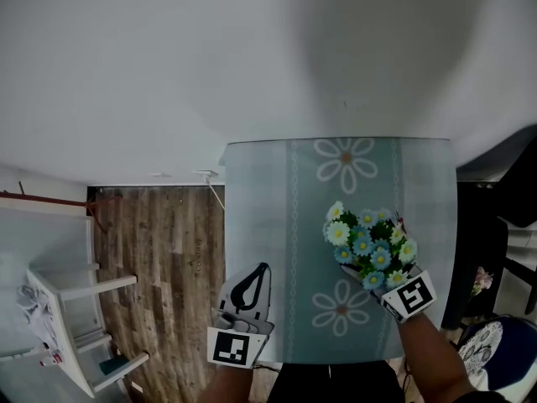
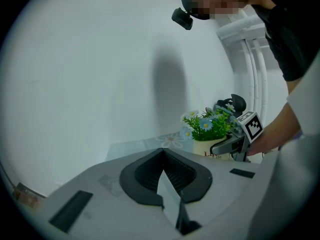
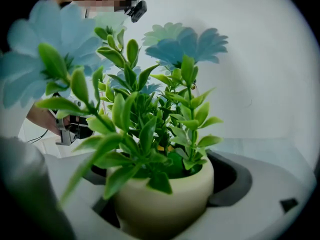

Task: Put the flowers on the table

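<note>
The flowers (image 1: 369, 246) are blue and white daisies with green leaves in a cream pot (image 3: 160, 204). My right gripper (image 1: 377, 265) is shut on the pot and holds it over the right half of the table (image 1: 260, 225), which has a teal cloth with daisy prints. The left gripper view shows the flowers (image 2: 207, 126), the pot (image 2: 216, 150) low by the tabletop and the right gripper (image 2: 227, 146) on it; the pot's base is hidden. My left gripper (image 1: 249, 285) is shut and empty at the table's near left corner, its pads (image 2: 150, 171) meeting at the tip.
A white wall rises behind the table. Wooden floor (image 1: 159, 259) lies to the left, with a white shelf unit (image 1: 75, 326) on it. A dark chair (image 1: 495, 242) and a patterned cushion (image 1: 491, 351) stand right of the table.
</note>
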`<state>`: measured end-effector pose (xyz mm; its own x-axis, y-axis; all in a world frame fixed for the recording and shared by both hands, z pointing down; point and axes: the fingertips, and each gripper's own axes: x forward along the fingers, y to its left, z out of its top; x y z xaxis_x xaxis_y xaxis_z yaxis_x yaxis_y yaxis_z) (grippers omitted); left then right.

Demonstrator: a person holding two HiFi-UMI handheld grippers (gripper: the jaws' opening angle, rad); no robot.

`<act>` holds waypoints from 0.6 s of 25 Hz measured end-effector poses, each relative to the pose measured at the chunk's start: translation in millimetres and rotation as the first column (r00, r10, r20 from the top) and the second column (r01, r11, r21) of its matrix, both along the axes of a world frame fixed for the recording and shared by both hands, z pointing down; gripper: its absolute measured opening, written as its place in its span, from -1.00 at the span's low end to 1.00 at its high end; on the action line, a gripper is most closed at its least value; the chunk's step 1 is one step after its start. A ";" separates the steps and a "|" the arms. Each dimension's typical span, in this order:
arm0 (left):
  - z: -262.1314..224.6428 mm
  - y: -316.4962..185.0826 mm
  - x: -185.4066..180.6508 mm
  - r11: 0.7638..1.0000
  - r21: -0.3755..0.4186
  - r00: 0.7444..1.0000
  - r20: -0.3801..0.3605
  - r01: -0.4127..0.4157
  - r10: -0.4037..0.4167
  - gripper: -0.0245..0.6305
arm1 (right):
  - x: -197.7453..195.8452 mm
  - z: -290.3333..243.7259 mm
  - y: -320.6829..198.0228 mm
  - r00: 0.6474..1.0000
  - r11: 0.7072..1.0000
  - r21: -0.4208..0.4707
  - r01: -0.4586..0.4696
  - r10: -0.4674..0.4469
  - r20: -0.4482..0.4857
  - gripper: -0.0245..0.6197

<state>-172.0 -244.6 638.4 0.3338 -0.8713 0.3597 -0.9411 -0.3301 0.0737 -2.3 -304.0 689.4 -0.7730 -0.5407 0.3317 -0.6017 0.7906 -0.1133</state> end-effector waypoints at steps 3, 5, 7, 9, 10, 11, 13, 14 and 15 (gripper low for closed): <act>0.4 4.0 -5.5 1.000 -0.007 1.000 0.005 0.016 -0.016 -0.91 | -3.5 1.1 0.2 1.000 1.000 0.009 0.016 -0.015 -0.022 0.77; -1.4 5.5 -7.8 1.000 -0.009 1.000 0.006 0.028 -0.028 -0.91 | -5.4 2.1 0.9 0.999 1.000 0.011 0.026 -0.025 -0.037 0.77; -5.3 5.2 -7.7 1.000 -0.004 1.000 0.009 0.029 -0.029 -0.91 | -6.7 2.4 0.3 0.998 0.999 0.008 0.033 -0.032 -0.049 0.77; -11.1 4.3 -6.0 1.000 0.006 1.000 0.013 0.025 -0.026 -0.91 | -5.1 4.9 0.8 0.998 0.999 -0.021 0.032 -0.034 -0.059 0.77; -14.5 3.6 -5.3 1.000 0.011 1.000 0.013 0.026 -0.026 -0.91 | -3.2 6.9 1.8 0.997 0.999 -0.040 0.029 -0.032 -0.064 0.77; -17.9 2.9 -4.5 0.999 0.017 1.000 0.012 0.027 -0.027 -0.91 | -0.9 8.3 3.1 0.997 0.998 -0.052 0.027 -0.031 -0.071 0.77; -23.3 2.5 -1.9 0.999 0.026 1.000 0.010 0.025 -0.025 -0.91 | 2.7 8.6 6.3 0.995 0.998 -0.045 0.031 -0.035 -0.089 0.77; -25.3 3.0 0.2 0.999 0.029 1.000 0.010 0.022 -0.022 -0.91 | 3.8 8.1 8.2 0.995 0.999 -0.041 0.030 -0.034 -0.098 0.77; -26.9 4.0 2.7 0.999 0.030 1.000 0.009 0.018 -0.018 -0.91 | 4.7 7.8 9.9 0.995 0.999 -0.047 0.019 -0.024 -0.100 0.77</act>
<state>-169.4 -240.6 611.5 0.3150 -0.8876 0.3361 -0.9474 -0.3153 0.0553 2.3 -294.0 697.2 -0.7458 -0.5065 0.4327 -0.5947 0.7990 -0.0897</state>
